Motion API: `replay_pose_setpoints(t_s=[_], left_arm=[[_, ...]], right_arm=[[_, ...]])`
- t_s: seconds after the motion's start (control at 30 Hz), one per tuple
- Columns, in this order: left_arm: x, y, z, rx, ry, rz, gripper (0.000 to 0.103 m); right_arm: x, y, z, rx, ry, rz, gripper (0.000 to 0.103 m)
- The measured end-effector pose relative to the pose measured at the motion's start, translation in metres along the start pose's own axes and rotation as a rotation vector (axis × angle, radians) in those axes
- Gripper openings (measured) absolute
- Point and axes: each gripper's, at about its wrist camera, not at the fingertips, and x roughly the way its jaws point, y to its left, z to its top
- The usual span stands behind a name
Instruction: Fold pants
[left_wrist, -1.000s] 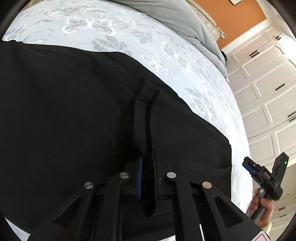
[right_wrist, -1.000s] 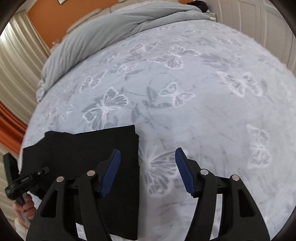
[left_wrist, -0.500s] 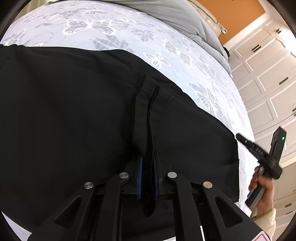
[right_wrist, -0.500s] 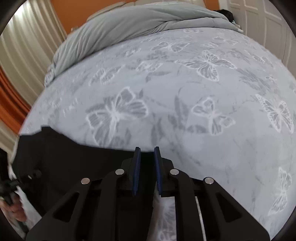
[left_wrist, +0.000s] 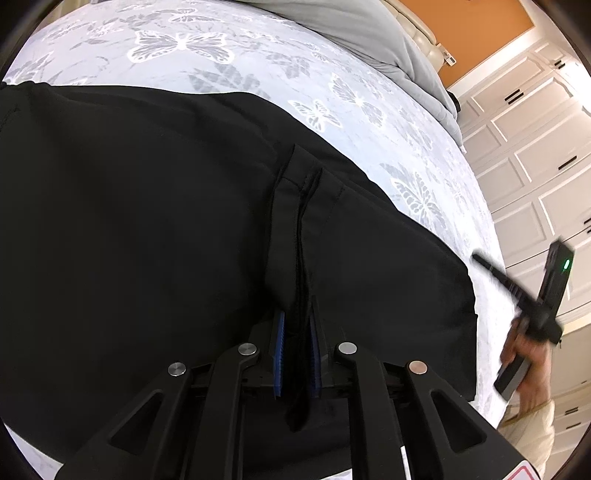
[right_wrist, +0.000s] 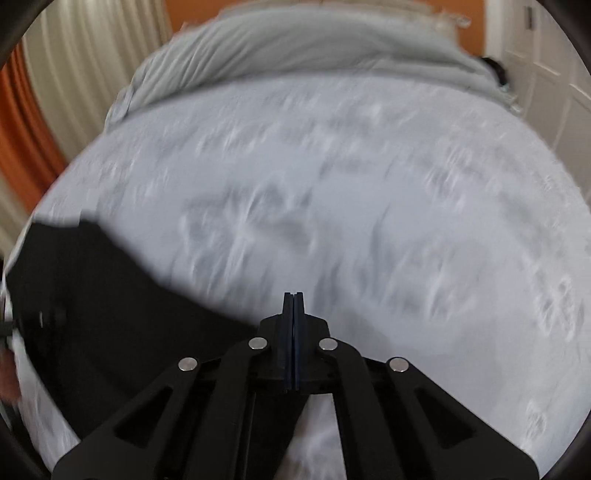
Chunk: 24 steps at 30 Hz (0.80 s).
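Pants (left_wrist: 155, 229) on butterfly-print bed (left_wrist: 362, 99); left gripper (left_wrist: 297, 325) opening around fold; right gripper (right_wrist: 293, 306) closed, empty.

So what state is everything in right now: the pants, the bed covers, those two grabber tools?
Black pants: folded, lying flat on the bed.
Left gripper: jaws opening, pants fabric still between them.
Right gripper: jaws shut, holding nothing.
Butterfly bedsheet: spread smooth.
Grey duvet: bunched at the far end.

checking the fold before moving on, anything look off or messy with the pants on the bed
Mostly tidy. The black pants lie flat on the butterfly bedsheet, but one ridge of fabric is bunched up between the left claw's pads. The left claw is opening. Right claw is shut and empty.
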Motion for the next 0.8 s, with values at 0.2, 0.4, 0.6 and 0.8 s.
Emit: replay_pose_setpoints(t_s=[0.2,0.4,0.6,0.8], left_arm=[[-0.001,-0.001,-0.001,-0.004,0.004,0.001,0.013],[-0.004,-0.001,0.000,-0.013,0.012,-0.012,0.013],[-0.003,-0.006,0.002,0.019,0.028,-0.007,0.014],[0.005,-0.012,0.003,0.082,0.011,0.040,0.021]], right_arm=[[-0.025,-0.003,-0.008,-0.046,0.038,0.116,0.008],[-0.002,0.022,-0.042,-0.266,0.177,0.112,0.049],[-0.020,0.018,-0.014,-0.298,0.097,0.156,0.005],[0.017,0.013,-0.004,-0.337,0.107,-0.035,0.034]])
